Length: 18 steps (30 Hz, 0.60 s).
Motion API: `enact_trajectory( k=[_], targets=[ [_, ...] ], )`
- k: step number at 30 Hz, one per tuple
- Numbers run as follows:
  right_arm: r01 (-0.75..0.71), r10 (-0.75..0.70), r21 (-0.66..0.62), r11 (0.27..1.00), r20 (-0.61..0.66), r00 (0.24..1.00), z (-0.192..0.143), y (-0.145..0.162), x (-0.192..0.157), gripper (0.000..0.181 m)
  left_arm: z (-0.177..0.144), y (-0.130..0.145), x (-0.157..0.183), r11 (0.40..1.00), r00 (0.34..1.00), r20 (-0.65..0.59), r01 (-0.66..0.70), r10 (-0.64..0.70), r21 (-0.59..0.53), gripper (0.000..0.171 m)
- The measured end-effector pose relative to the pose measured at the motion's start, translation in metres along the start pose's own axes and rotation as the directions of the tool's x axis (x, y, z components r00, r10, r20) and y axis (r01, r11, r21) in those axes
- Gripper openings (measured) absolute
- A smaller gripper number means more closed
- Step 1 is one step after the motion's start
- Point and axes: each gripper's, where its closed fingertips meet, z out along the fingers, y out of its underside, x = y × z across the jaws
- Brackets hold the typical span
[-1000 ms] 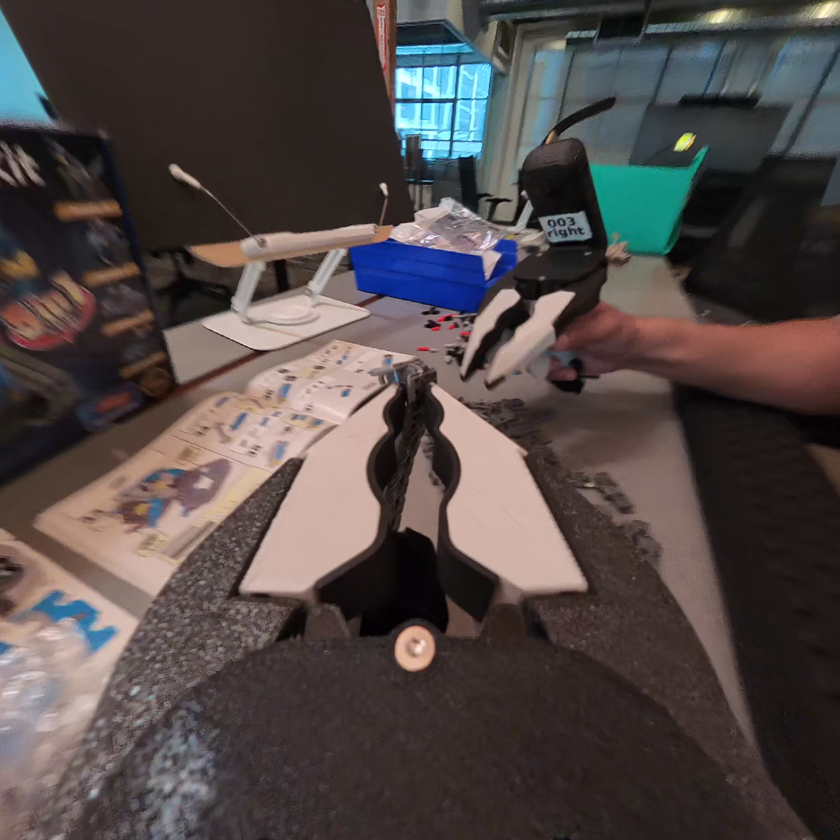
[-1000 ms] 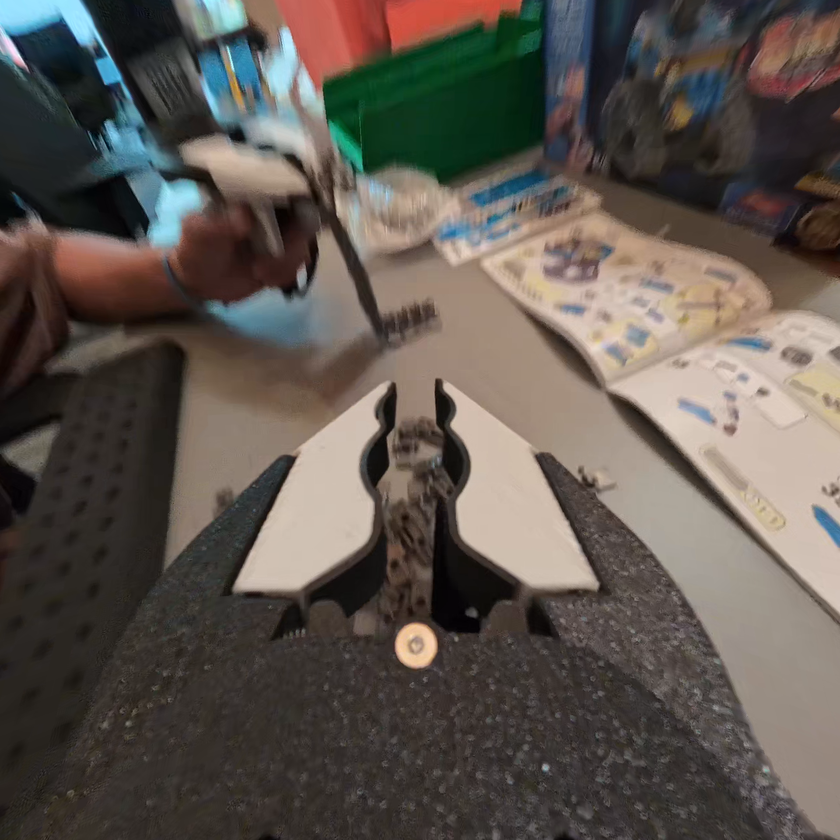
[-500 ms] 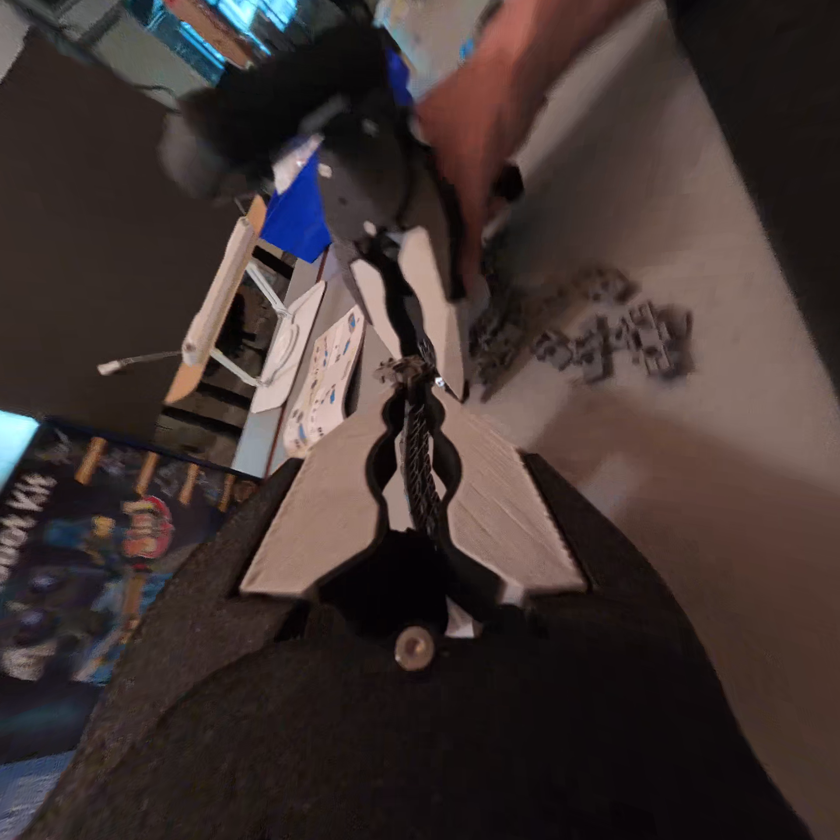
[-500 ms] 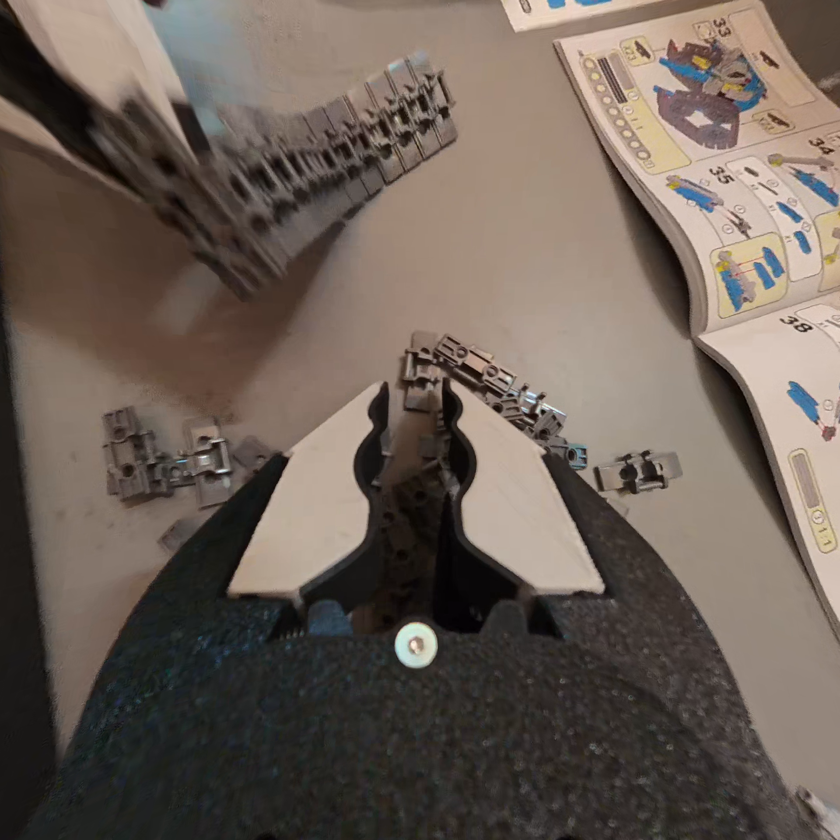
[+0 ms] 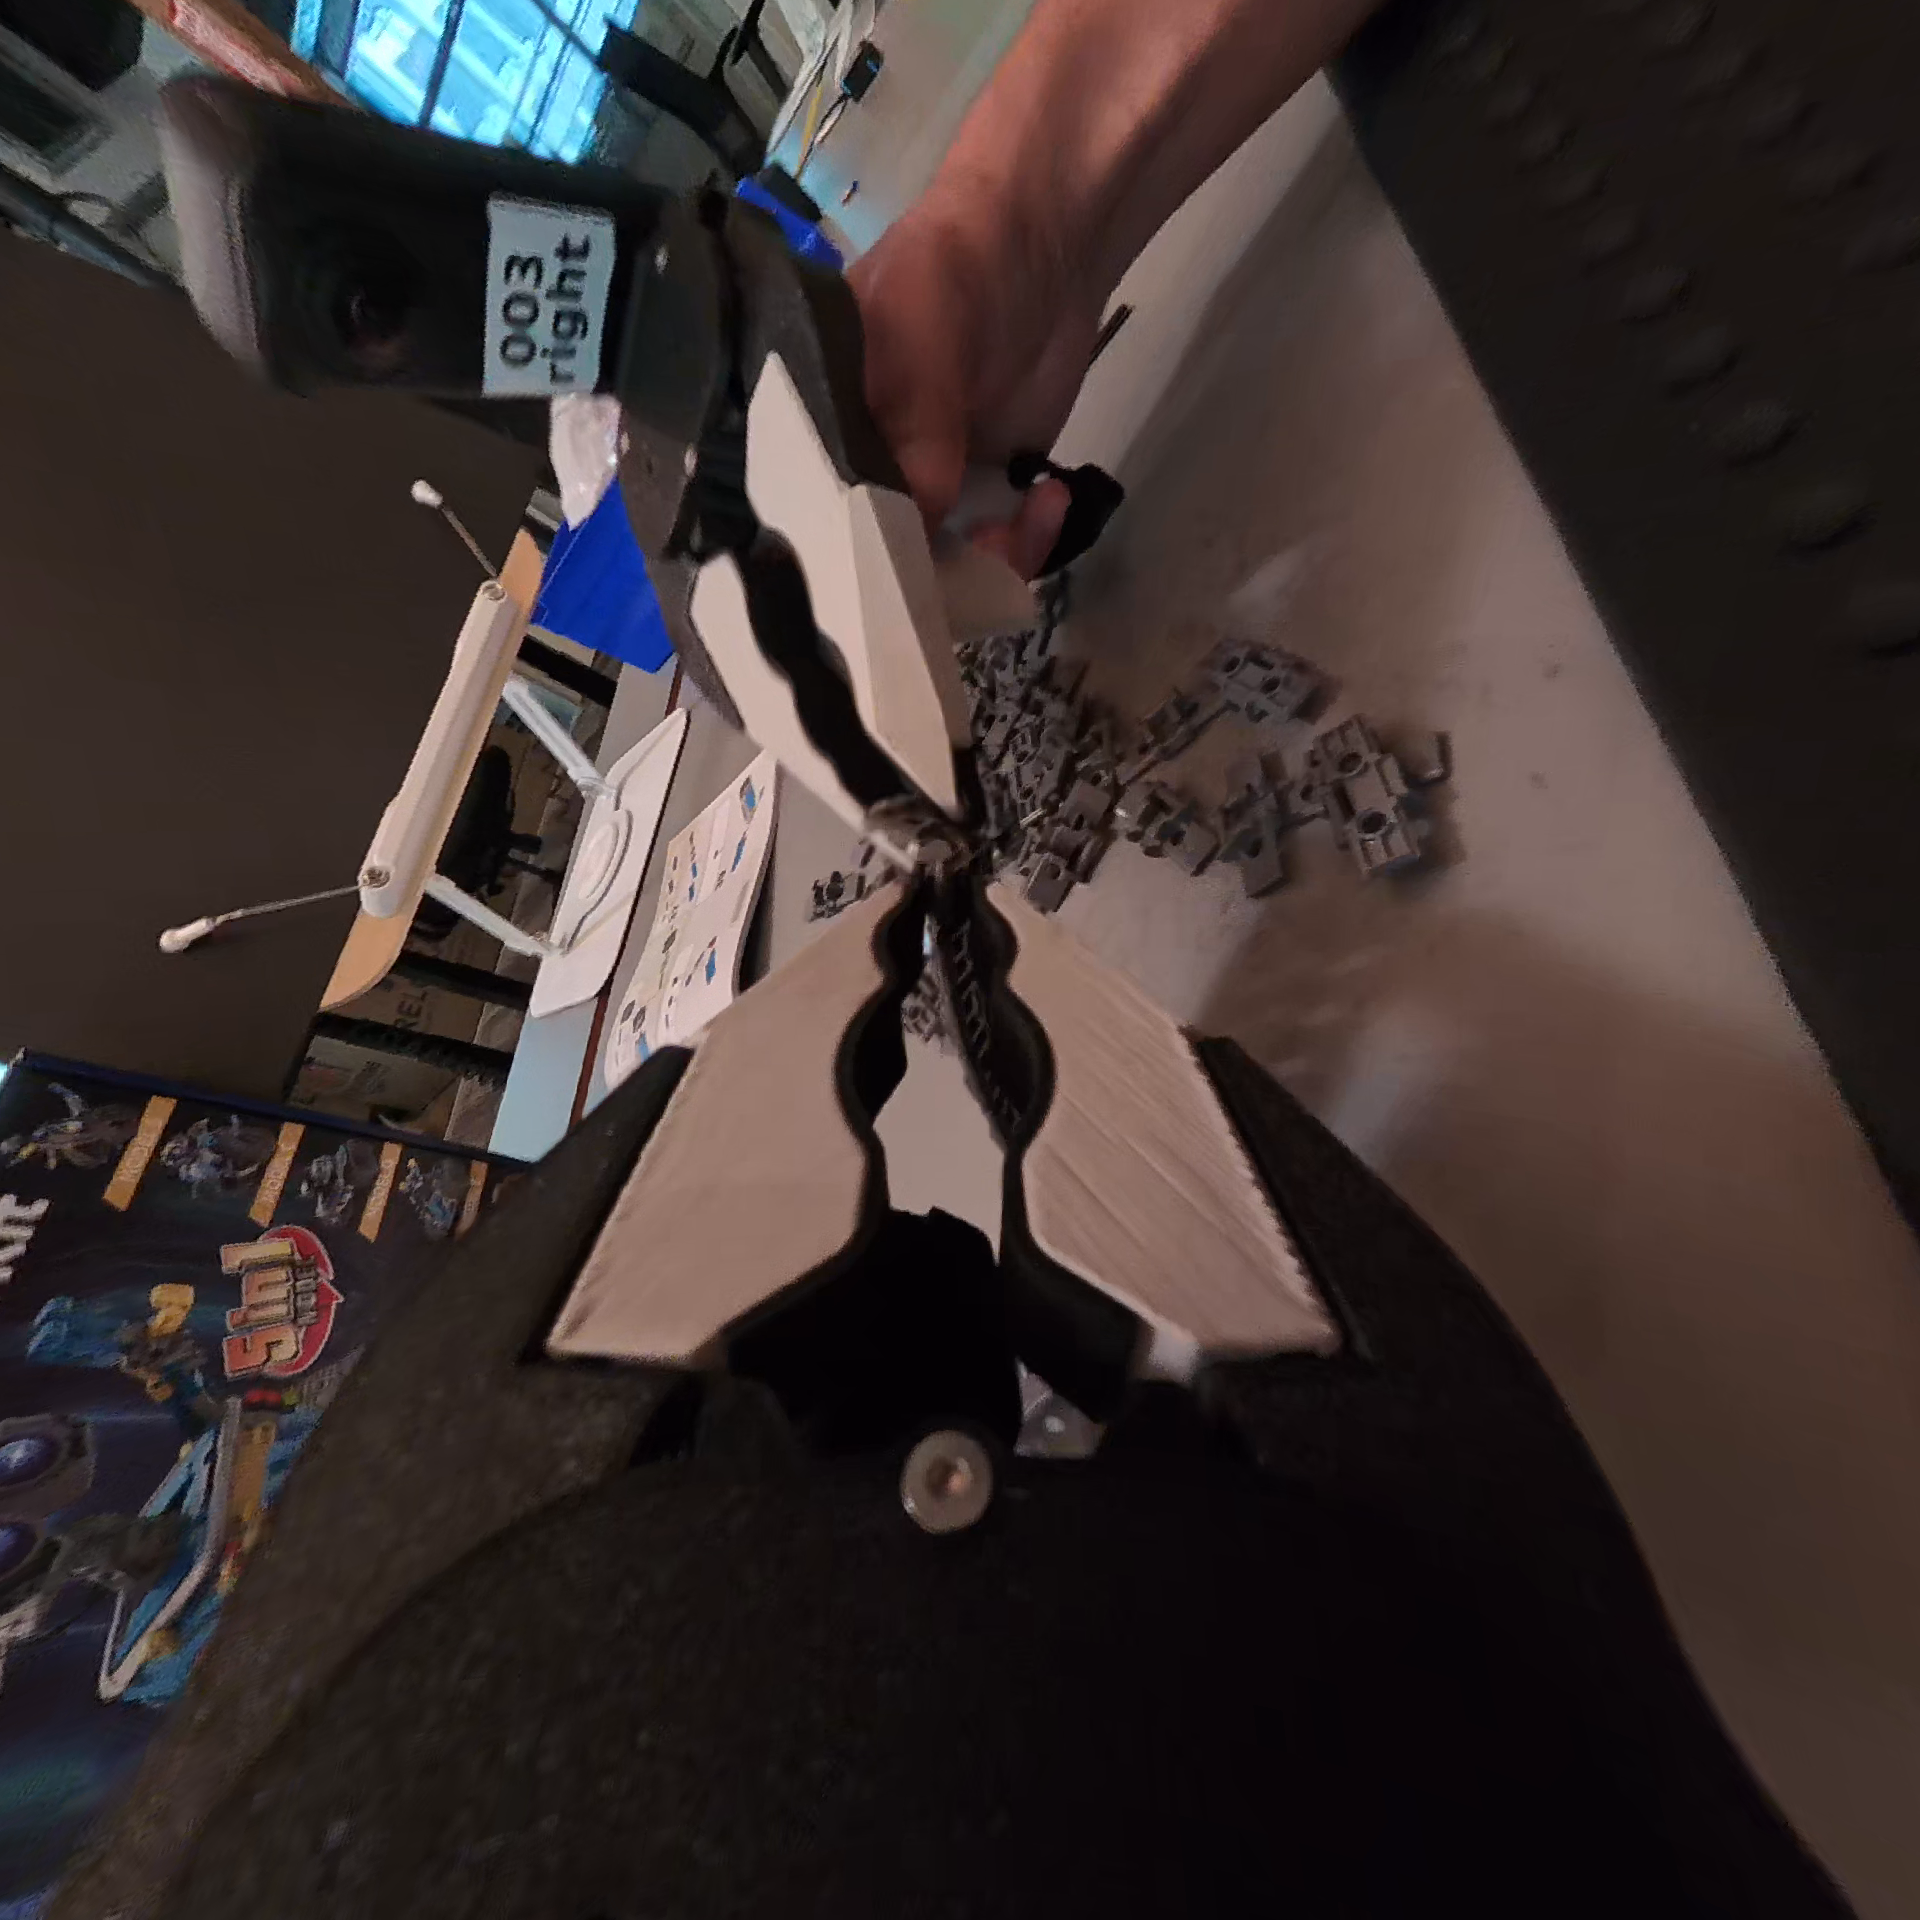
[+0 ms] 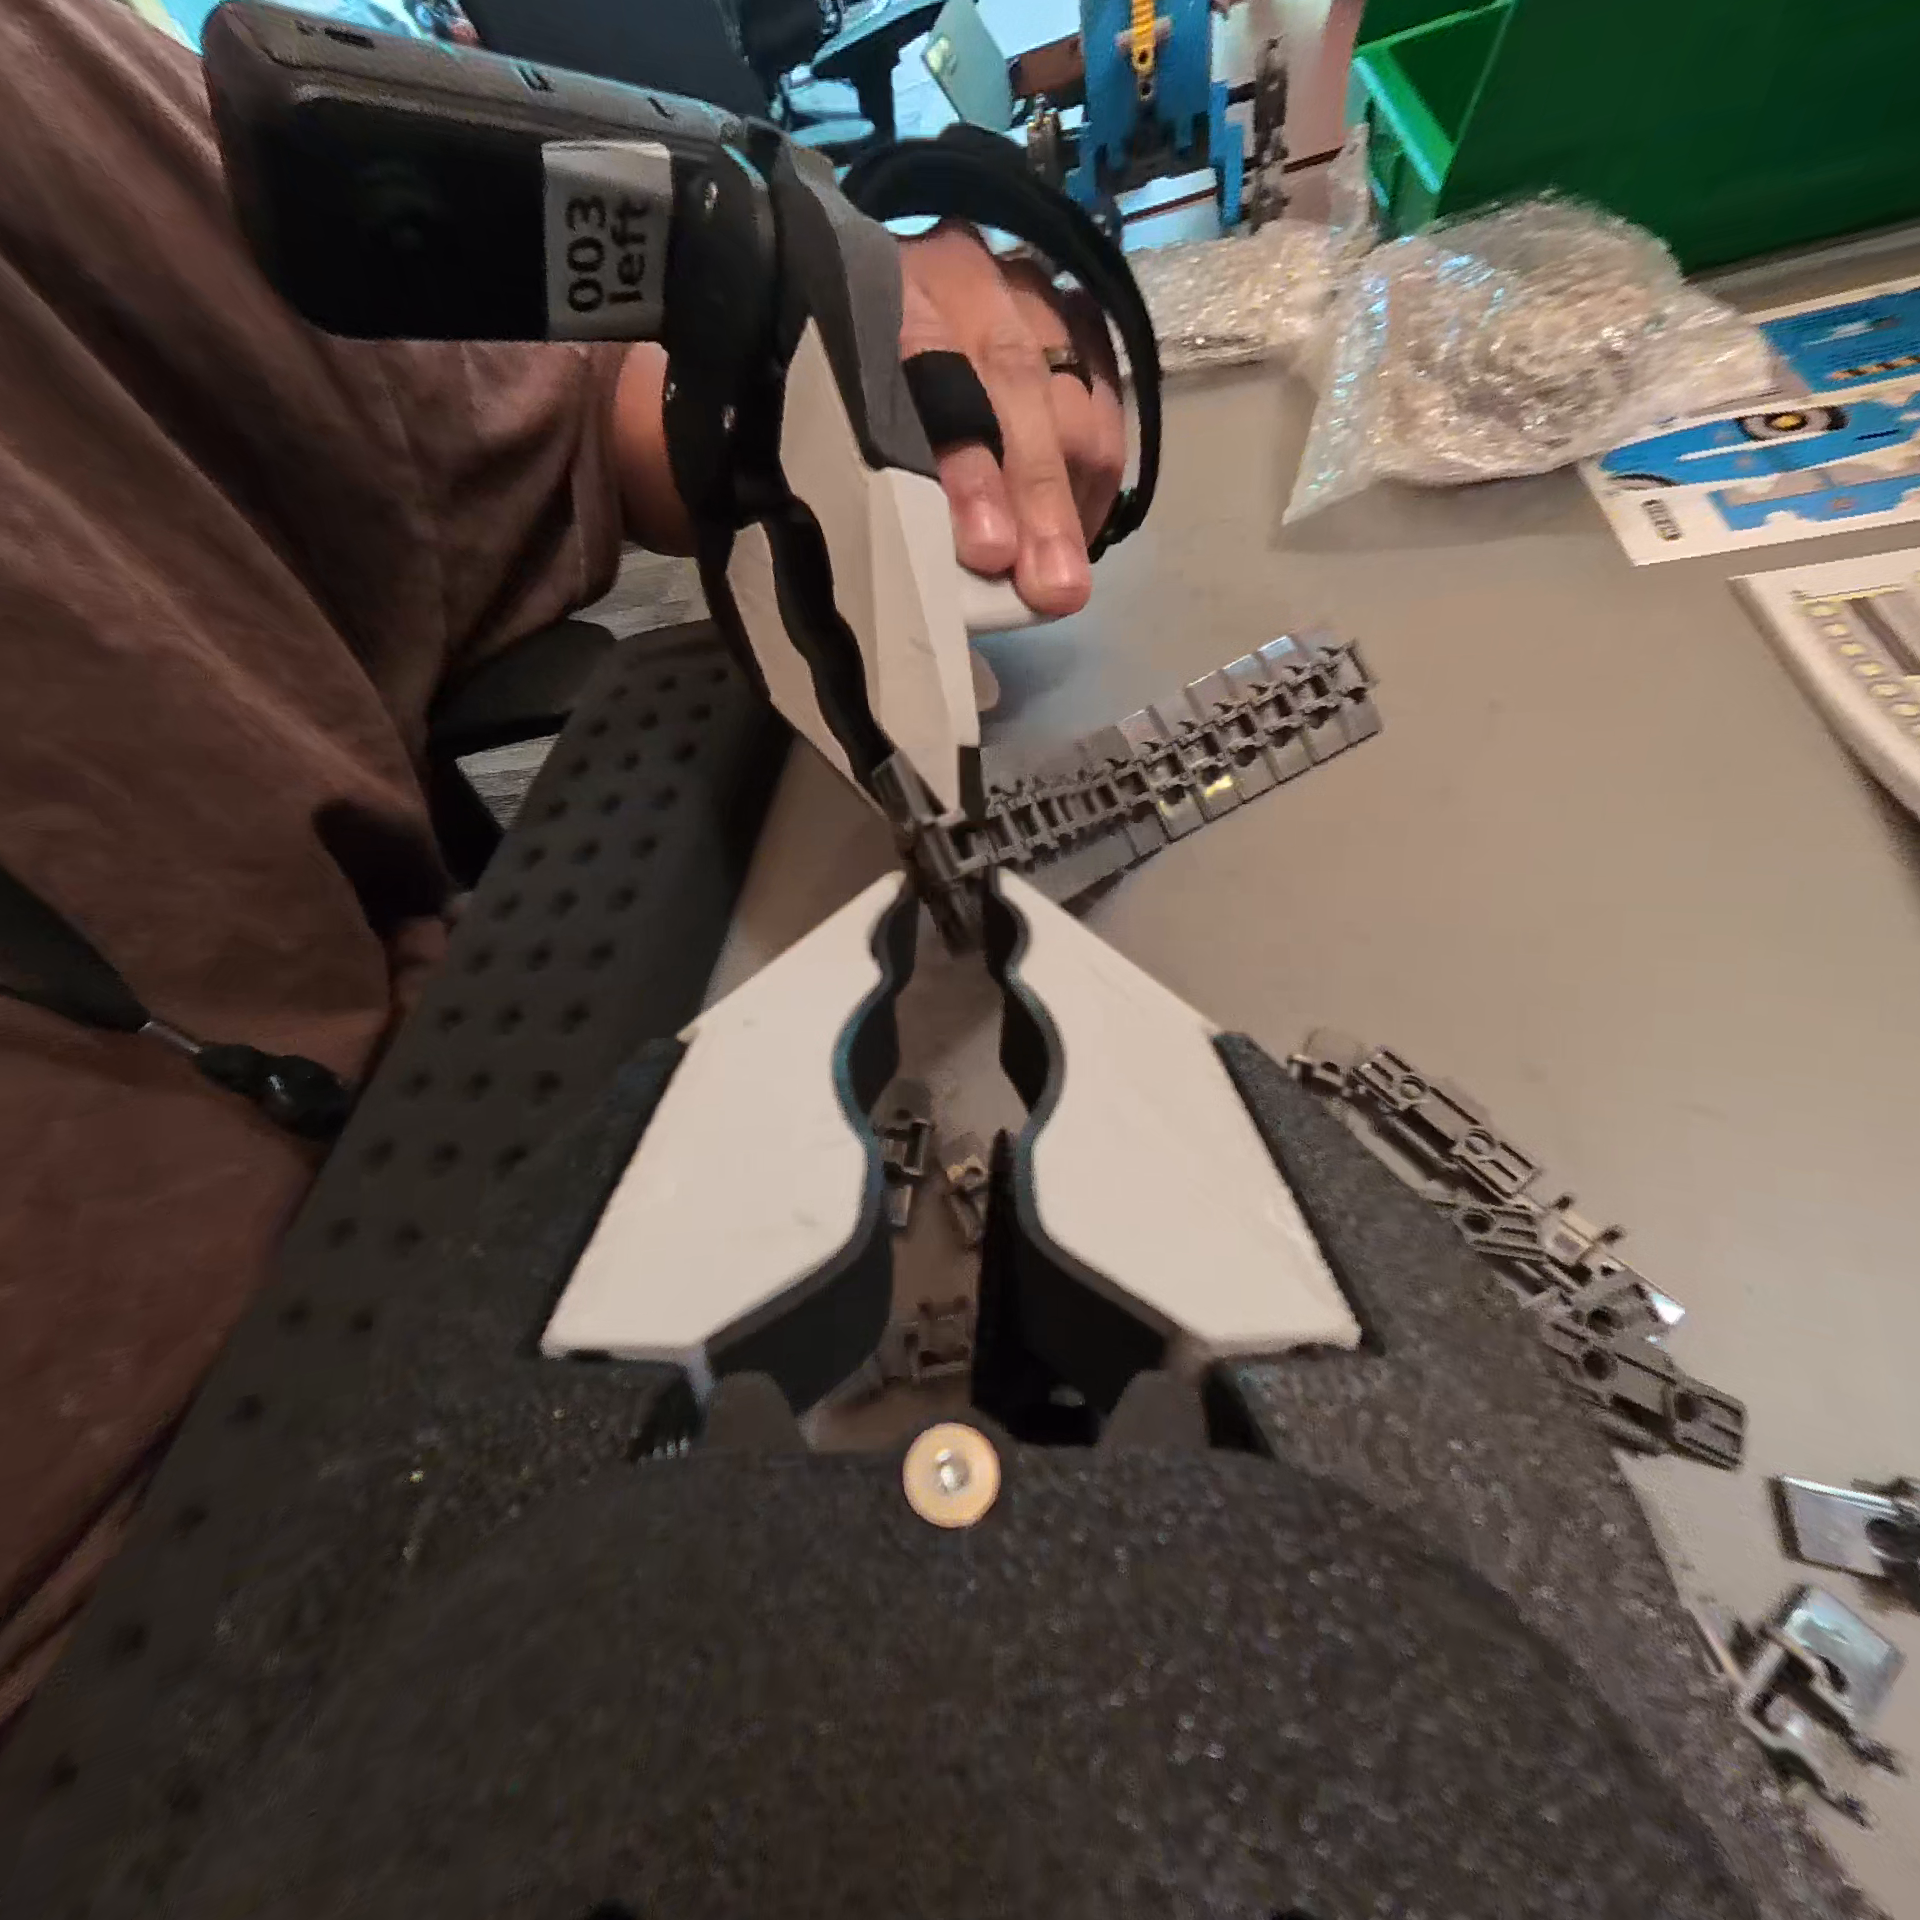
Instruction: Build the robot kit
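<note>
My left gripper [image 5: 940, 899] is shut on a chain of grey track links [image 5: 971, 997], seen edge-on between its fingers. In the right wrist view the left gripper [image 6: 925, 790] comes down from the upper left, and the chain [image 6: 1174, 758] runs from its tips to the right, over the grey table [image 6: 1455, 935]. My right gripper [image 6: 948, 902] meets it tip to tip, shut on the grey link [image 6: 951, 873] at the chain's end. It also shows in the left wrist view [image 5: 925, 821]. A pile of loose grey links [image 5: 1195, 779] lies just behind the tips.
More loose links [image 6: 1538, 1247] lie right of my right gripper. A black perforated mat [image 6: 540, 987] runs along the table's near edge. An open instruction booklet [image 5: 707, 914], a toy box [image 5: 156, 1351], clear bags of parts [image 6: 1507, 343], a green bin [image 6: 1662, 104] and a white stand [image 5: 447, 748] surround the work area. The grippers are tip to tip, or close to it.
My right gripper has risen from the pile of loose links with a link in it. The two grippers have come together tip to tip at the chain's end. The left gripper has rolled sideways.
</note>
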Motion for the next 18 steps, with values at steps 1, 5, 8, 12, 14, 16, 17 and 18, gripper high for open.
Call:
enact_trajectory(
  k=[1, 5, 8, 12, 14, 16, 17, 18],
  targets=[
    [0.015, -0.015, 0.013, 1.0, -0.017, 1.0, -0.003, -0.002, 0.002, 0.008, 0.0, 0.002, -0.003, 1.0, 1.0, 0.015, 0.022, -0.022, -0.006, 0.006],
    [0.188, -0.177, 0.071, 0.98, -0.139, 0.974, -0.013, -0.017, 0.005, 0.004, -0.004, 0.0, -0.018, 0.962, 0.964, -0.016, 0.267, -0.267, 0.059, 0.007],
    [0.285, -0.266, 0.054, 0.957, -0.229, 0.936, -0.014, -0.023, 0.008, 0.003, -0.009, -0.006, -0.023, 0.906, 0.915, -0.088, 0.402, -0.393, 0.133, 0.011],
    [0.3, -0.279, 0.048, 0.953, -0.256, 0.926, -0.015, -0.022, 0.012, 0.003, -0.013, -0.018, -0.027, 0.851, 0.874, -0.136, 0.486, -0.467, 0.198, 0.02],
    [0.317, -0.294, 0.056, 0.947, -0.251, 0.922, -0.015, -0.023, 0.009, 0.003, -0.01, -0.015, -0.026, 0.85, 0.87, -0.132, 0.493, -0.476, 0.183, 0.019],
    [0.321, -0.299, 0.048, 0.946, -0.252, 0.92, -0.012, -0.022, 0.008, 0.003, -0.008, -0.013, -0.026, 0.834, 0.852, -0.139, 0.523, -0.505, 0.176, 0.017],
    [0.322, -0.303, 0.041, 0.946, -0.25, 0.92, -0.011, -0.02, 0.008, 0.003, -0.007, -0.011, -0.026, 0.827, 0.844, -0.136, 0.536, -0.52, 0.166, 0.012],
    [0.328, -0.31, 0.031, 0.944, -0.254, 0.916, -0.01, -0.019, 0.009, 0.003, -0.006, -0.009, -0.025, 0.825, 0.839, -0.139, 0.543, -0.526, 0.155, 0.007]
  ],
)
